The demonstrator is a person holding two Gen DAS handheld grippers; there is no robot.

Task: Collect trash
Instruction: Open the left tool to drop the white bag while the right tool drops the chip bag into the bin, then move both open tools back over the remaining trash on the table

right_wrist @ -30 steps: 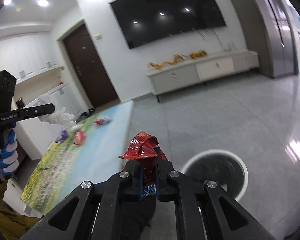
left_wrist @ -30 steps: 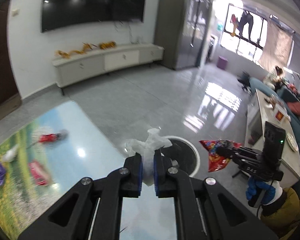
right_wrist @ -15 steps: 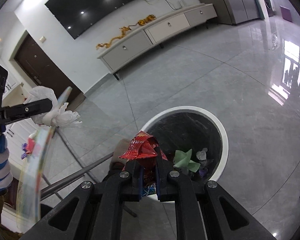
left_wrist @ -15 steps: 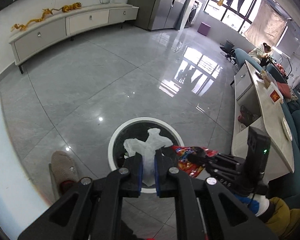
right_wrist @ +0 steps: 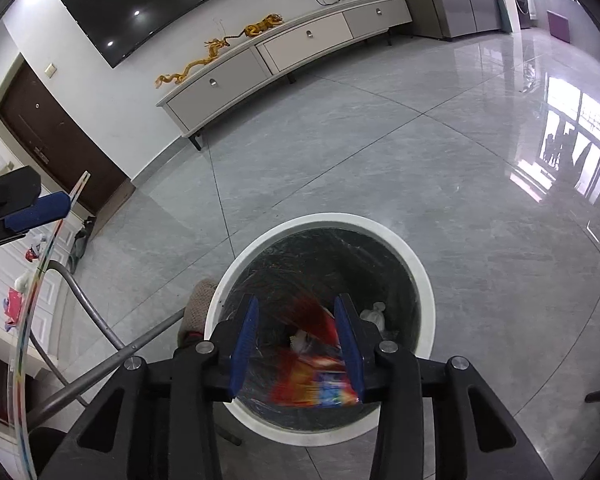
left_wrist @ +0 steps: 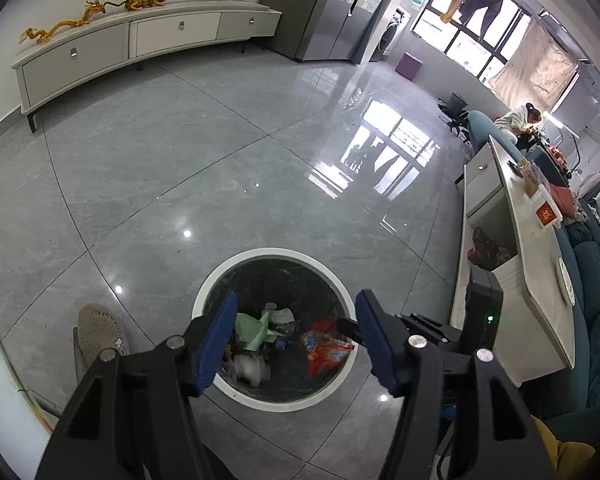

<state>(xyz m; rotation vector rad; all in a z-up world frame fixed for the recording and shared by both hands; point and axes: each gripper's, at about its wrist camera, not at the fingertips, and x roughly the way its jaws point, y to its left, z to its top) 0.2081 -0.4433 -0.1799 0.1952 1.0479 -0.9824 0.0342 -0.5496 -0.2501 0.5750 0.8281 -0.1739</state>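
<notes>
A round bin with a white rim (left_wrist: 220, 276) and a dark liner stands on the floor below both grippers. My left gripper (left_wrist: 296, 336) hangs over it, jaws opening, nothing between them. The white tissue (left_wrist: 248, 368) is a blur inside the bin beside a green scrap (left_wrist: 256, 330). My right gripper (right_wrist: 296, 344) is also over the bin (right_wrist: 320, 220), jaws opening. The red snack wrapper (right_wrist: 312, 376) is blurred between its pads, loose and dropping. In the left wrist view the wrapper (left_wrist: 324, 350) shows just below the right gripper (left_wrist: 348, 328).
A slipper (left_wrist: 100, 332) lies on the floor left of the bin. The table's edge (right_wrist: 40, 280) and its metal leg (right_wrist: 100, 368) are close on the left. A long white counter (left_wrist: 520, 240) and a teal sofa flank the right. The tiled floor stretches to a low cabinet (left_wrist: 140, 40).
Both grippers swung from the table down over the bin, then opened. The tissue left the left gripper and fell in; the wrapper slipped free of the right pads.
</notes>
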